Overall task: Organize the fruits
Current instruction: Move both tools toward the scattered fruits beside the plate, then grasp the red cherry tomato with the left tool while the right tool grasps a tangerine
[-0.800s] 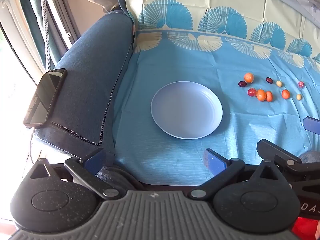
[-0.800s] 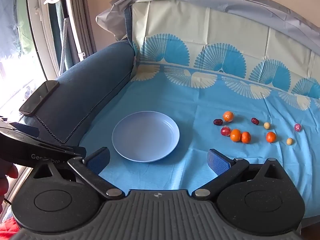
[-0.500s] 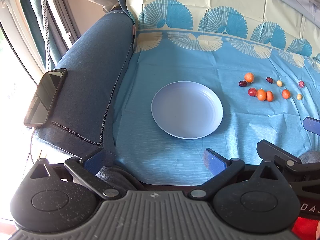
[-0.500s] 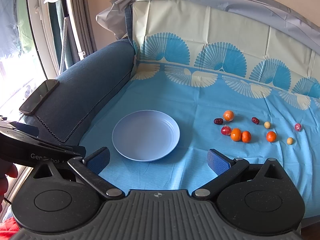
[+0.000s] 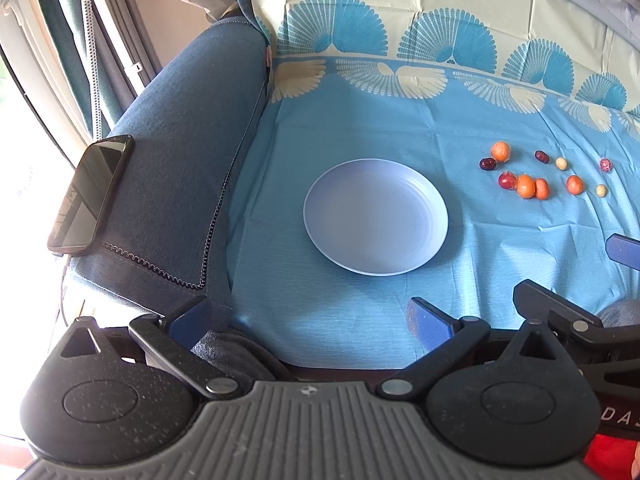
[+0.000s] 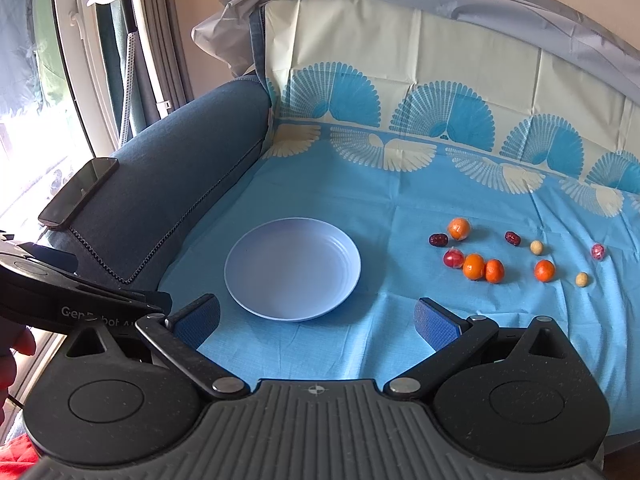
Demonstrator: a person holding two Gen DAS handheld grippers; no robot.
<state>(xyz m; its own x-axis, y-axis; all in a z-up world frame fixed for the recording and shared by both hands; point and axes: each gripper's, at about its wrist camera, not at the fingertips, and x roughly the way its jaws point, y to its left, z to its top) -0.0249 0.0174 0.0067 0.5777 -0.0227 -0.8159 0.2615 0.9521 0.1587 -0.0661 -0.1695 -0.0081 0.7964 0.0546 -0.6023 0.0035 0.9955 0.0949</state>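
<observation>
A pale blue plate (image 5: 376, 240) (image 6: 256, 280) lies with nothing on it on the blue patterned cloth. Several small fruits lie in a loose cluster to its right: orange ones (image 5: 526, 186) (image 6: 474, 267), dark red ones (image 5: 487, 163) (image 6: 437, 239) and small pale ones (image 5: 561, 163) (image 6: 536, 247). My left gripper (image 5: 306, 322) is open and holds nothing, near the cloth's front edge, short of the plate. My right gripper (image 6: 316, 320) is open and holds nothing, just in front of the plate. Each gripper shows at the edge of the other's view.
A dark blue sofa armrest (image 5: 172, 184) (image 6: 168, 180) rises left of the cloth, with a black phone (image 5: 90, 194) (image 6: 78, 192) lying on it. The cloth runs up the sofa back behind. A window and curtains stand at the far left.
Both views shift very slightly; the plate and fruits keep their places and both grippers stay open.
</observation>
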